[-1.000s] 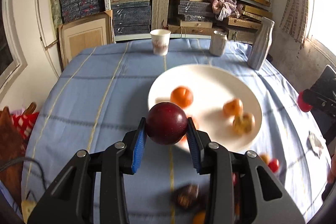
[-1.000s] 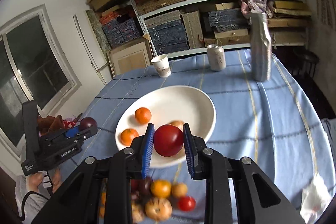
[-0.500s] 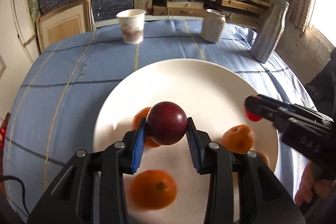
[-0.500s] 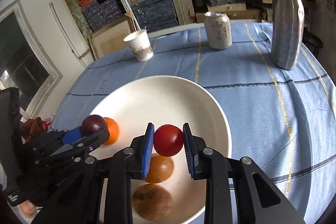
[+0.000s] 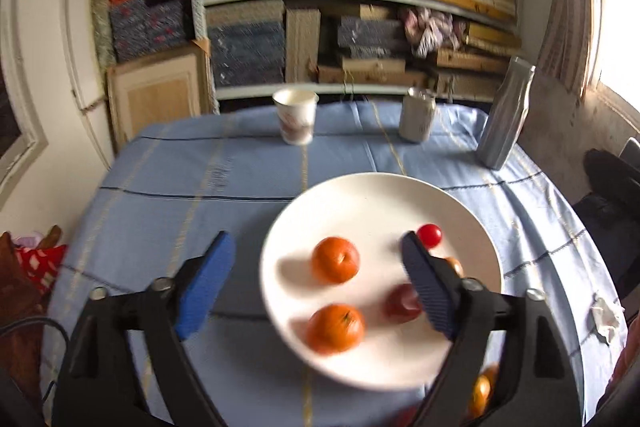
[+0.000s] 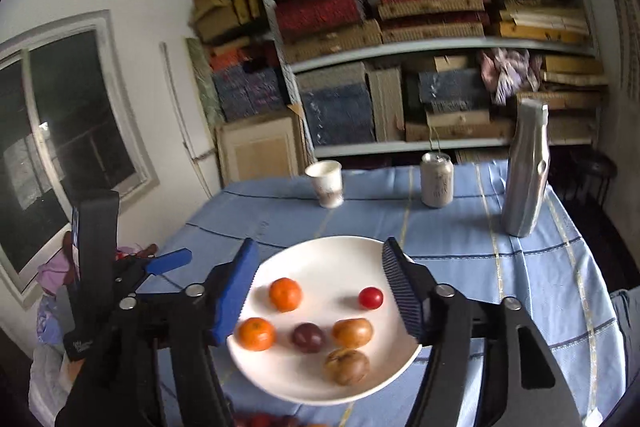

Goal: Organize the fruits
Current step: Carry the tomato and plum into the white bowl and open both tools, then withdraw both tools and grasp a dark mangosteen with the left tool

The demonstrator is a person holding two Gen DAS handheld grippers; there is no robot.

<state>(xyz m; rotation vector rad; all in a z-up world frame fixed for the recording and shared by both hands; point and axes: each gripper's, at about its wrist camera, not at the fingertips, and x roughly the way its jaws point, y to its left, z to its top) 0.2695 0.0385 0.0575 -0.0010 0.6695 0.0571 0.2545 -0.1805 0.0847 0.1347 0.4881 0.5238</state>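
A white plate sits on the blue tablecloth and holds several fruits: two oranges, a dark plum, a small red tomato and two brownish fruits. The plate also shows in the left wrist view with the plum and tomato. My left gripper is open and empty above the plate's left side. My right gripper is open and empty above the plate. The left gripper also shows in the right wrist view.
A paper cup, a can and a silver bottle stand at the table's far edge. More loose fruits lie near the front edge. A crumpled tissue lies at the right. Shelves of boxes stand behind.
Both grippers opened and let go: the plum and the red tomato now lie on the plate. Both grippers have pulled back and up from the plate.
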